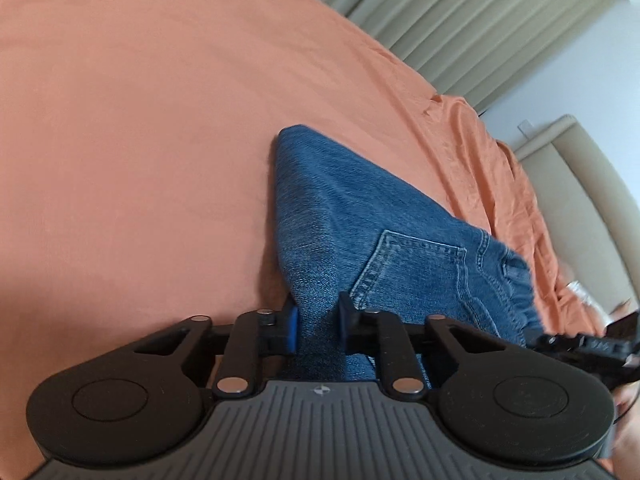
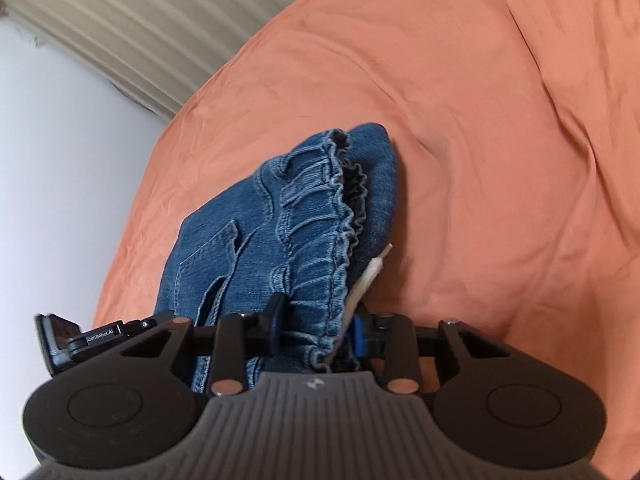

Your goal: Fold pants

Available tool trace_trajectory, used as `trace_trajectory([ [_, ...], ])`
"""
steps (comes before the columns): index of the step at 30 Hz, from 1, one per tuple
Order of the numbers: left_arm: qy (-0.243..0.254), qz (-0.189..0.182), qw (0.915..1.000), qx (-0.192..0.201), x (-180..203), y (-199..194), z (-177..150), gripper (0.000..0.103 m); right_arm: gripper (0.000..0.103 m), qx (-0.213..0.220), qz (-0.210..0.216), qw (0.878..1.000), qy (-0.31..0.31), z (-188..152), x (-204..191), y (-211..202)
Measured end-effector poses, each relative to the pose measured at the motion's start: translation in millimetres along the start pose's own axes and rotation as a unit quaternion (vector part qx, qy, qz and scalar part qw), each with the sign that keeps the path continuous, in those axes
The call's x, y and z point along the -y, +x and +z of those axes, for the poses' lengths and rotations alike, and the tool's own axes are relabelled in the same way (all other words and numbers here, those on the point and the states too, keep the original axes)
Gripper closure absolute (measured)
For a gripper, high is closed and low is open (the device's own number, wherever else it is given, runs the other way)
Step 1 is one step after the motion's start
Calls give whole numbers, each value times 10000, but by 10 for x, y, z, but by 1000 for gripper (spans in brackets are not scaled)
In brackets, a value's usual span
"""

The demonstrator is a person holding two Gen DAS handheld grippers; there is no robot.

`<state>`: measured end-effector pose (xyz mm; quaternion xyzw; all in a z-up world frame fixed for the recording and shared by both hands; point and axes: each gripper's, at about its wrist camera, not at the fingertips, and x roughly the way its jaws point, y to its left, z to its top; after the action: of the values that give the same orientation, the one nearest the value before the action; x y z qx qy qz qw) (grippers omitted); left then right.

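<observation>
Blue denim pants (image 1: 340, 200) lie folded in a bundle on the orange bedsheet (image 1: 140, 120). In the left wrist view my left gripper (image 1: 318, 322) is shut on a fold of the denim beside the back pocket (image 1: 412, 268). In the right wrist view my right gripper (image 2: 316, 328) is shut on the gathered elastic waistband (image 2: 320, 208) of the pants (image 2: 224, 248). A white label (image 2: 368, 276) sticks out under the waistband. The two grippers hold the near edge side by side; the left one's body (image 2: 92, 340) shows at the left of the right wrist view.
The orange sheet (image 2: 500, 120) spreads wide around the pants, with wrinkles on the right. Beige curtains (image 1: 460, 20) hang beyond the far edge of the bed. A padded beige headboard (image 1: 580, 168) stands at the right, with a white wall (image 2: 52, 140) beside it.
</observation>
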<state>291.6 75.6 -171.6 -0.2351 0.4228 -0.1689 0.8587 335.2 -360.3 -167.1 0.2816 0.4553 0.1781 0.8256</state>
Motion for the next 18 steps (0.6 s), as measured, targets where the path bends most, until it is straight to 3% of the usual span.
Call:
trace_trajectory([
  [9,135,-88,9996,240,54,-291,5,89,81,105,-468,9953,-844,109,-699,-253],
  [18,-160,-50,9970,754,-174,-904,-3,90,82,86,-331,9869,-1575,54,-1464,-247],
])
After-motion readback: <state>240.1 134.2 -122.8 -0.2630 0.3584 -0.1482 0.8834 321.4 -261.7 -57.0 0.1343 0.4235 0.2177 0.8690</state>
